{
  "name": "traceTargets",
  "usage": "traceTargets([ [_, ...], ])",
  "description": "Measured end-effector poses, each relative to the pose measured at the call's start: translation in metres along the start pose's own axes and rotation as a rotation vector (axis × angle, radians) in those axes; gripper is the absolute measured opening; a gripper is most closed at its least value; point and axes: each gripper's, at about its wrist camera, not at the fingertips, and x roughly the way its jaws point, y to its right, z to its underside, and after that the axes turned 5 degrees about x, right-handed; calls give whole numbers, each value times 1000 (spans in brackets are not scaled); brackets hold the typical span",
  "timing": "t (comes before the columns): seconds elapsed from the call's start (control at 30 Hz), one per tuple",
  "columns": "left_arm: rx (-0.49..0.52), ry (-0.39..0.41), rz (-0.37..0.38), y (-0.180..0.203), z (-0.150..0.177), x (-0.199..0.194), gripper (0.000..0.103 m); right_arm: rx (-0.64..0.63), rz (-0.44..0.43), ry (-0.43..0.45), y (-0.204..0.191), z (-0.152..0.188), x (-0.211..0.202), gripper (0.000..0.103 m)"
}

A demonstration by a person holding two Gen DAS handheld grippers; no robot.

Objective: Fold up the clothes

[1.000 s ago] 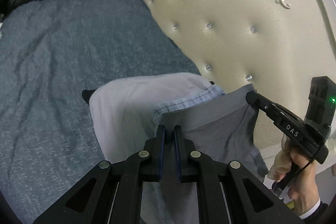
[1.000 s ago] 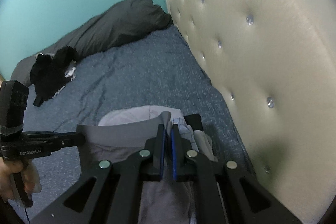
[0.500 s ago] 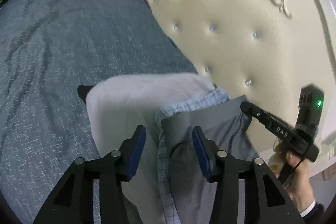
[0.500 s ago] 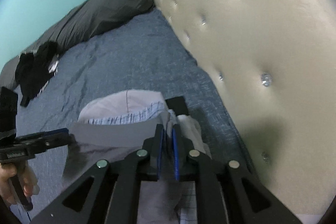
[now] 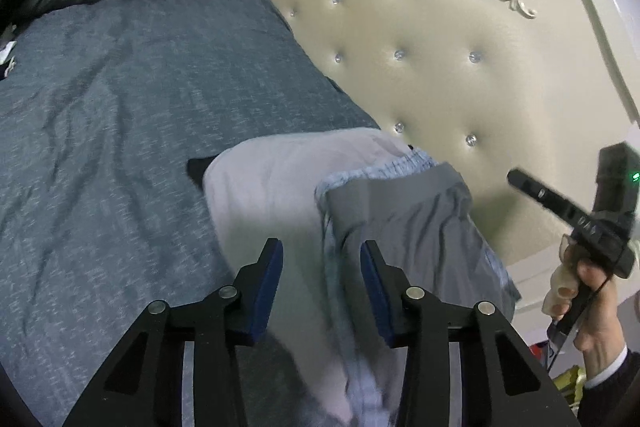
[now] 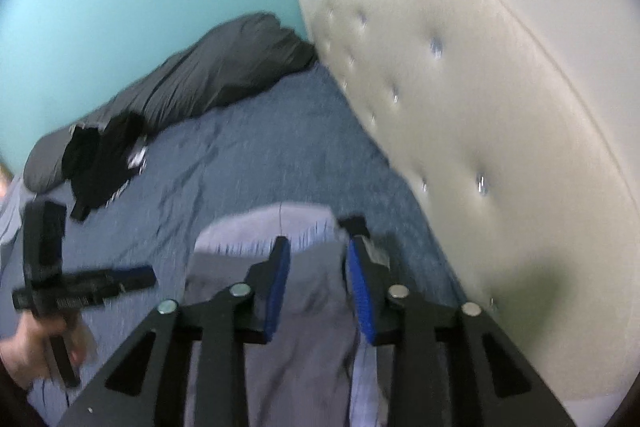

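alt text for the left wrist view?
The left hand-held gripper hangs open above a stack of folded clothes on a blue-grey bedspread. The right hand-held gripper is at right, before a cream tufted headboard.

clothes (image 5: 360, 211) on bed (image 5: 120, 131), beside headboard (image 5: 420, 67)
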Motion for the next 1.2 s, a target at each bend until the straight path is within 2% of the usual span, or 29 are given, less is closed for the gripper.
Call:
traceTargets([
  [0.17, 14, -9, -2, -8, 23, -24, 44, 80, -49, -79, 17, 34, -8, 27],
  [0.23, 30, -6, -13, -9, 31, -33, 44, 87, -37, -97, 20, 50, -13, 27],
  [0.5, 52, -16, -12, -2, 48, -49, 44, 134, -72, -68, 28, 93, -46, 27],
  [0.77, 72, -14, 1, 9, 58, -64, 44, 104, -25, -88, 27, 119, -45, 27],
  [0.87, 78, -11, -1, 9, 60, -69, 44, 103, -14, -81, 26, 127, -46, 13],
  [1.0, 79, -7, -3, 7, 62, -75, 44, 125, 0, -62, 29, 132, -51, 4],
  [1.2, 74, -9, -3, 3, 64, -79, 44, 154, 12, -37, 33, 133, -57, 2],
])
